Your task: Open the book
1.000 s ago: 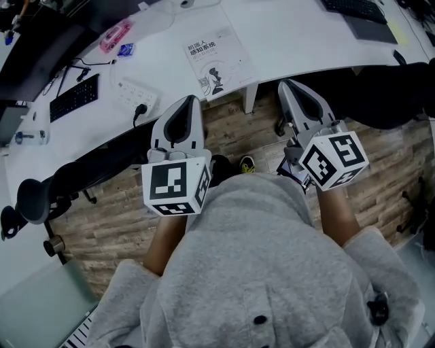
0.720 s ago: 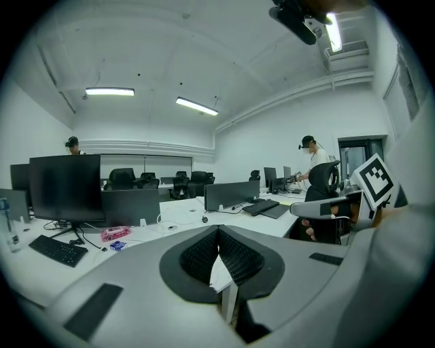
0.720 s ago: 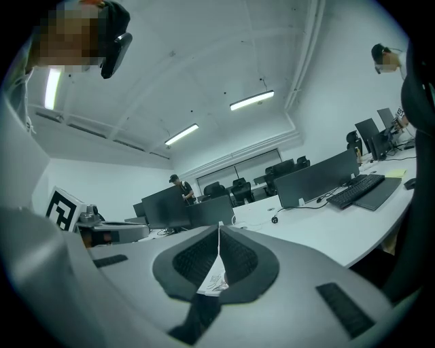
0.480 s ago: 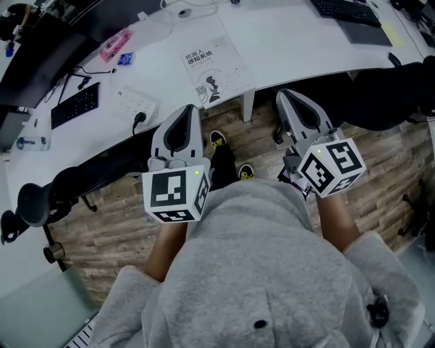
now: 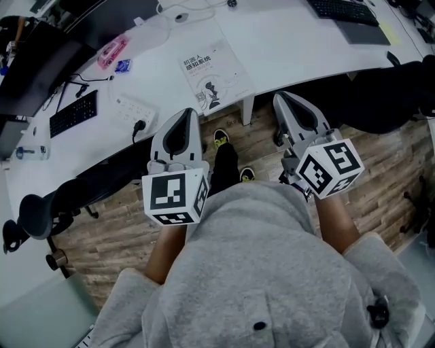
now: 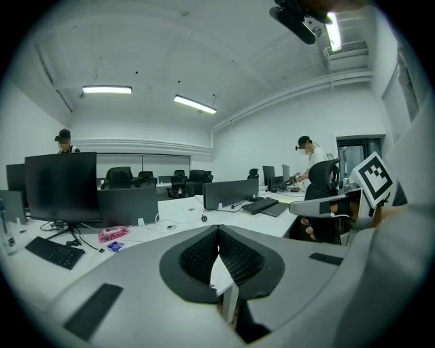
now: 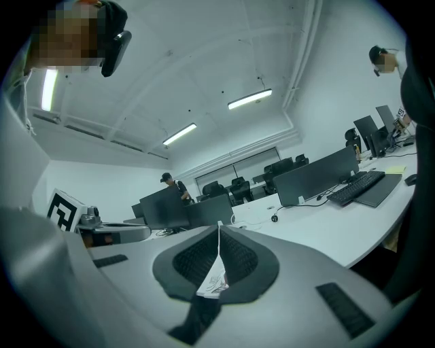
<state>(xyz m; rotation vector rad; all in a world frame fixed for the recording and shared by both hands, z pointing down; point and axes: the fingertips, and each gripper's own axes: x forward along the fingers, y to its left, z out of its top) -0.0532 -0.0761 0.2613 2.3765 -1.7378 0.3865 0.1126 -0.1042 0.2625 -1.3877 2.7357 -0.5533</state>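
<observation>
A closed white book point(image 5: 213, 68) with dark print on its cover lies flat on the white desk point(image 5: 292, 47), near the desk's front edge. Both grippers are held level in front of the person's grey sweater, short of the desk and apart from the book. My left gripper point(image 5: 188, 111) is shut with nothing between its fingers; its tips point at the edge just left of the book. My right gripper point(image 5: 279, 96) is shut and empty too, to the right of the book. A sliver of the book point(image 6: 221, 275) shows under the meeting jaws in the left gripper view, and the book point(image 7: 211, 282) likewise in the right gripper view.
On the desk left of the book lie a power strip point(image 5: 132, 107), a black keyboard point(image 5: 73, 112) and a pink item point(image 5: 113, 49). Another keyboard point(image 5: 343, 8) lies far right. A black chair point(image 5: 47, 200) stands at the left. The person's shoes point(image 5: 219, 139) rest on the wooden floor.
The head view has shifted slightly, so the desk and book sit a little lower in it. A second shoe has come into view below the desk edge. Both grippers stay shut in place.
</observation>
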